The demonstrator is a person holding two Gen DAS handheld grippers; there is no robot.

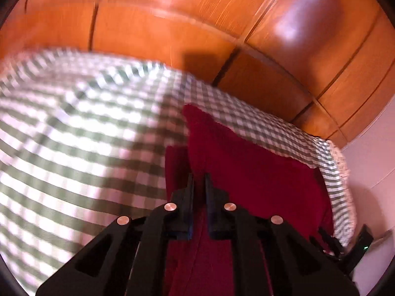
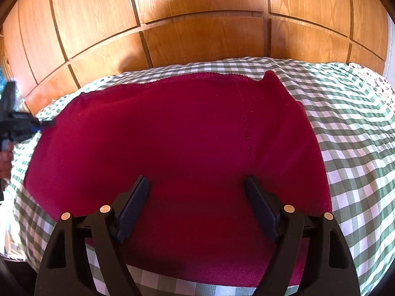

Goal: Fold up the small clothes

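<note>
Red cloth (image 2: 177,133), soft knit, flat on checked sheet (image 2: 350,133), long axis across right view, scalloped far edge. Left edge pinched, lifted by clenched left gripper (image 1: 198,180). Right gripper (image 2: 197,187) released, jaws wide just above near edge, nearer that hem. Glossy wood panels (image 2: 197,7) beyond.

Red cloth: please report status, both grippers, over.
Left gripper shut on red cloth at its edge. Right gripper open above the cloth, holding nothing. Cloth spread on checked sheet. Nothing in the way.
</note>
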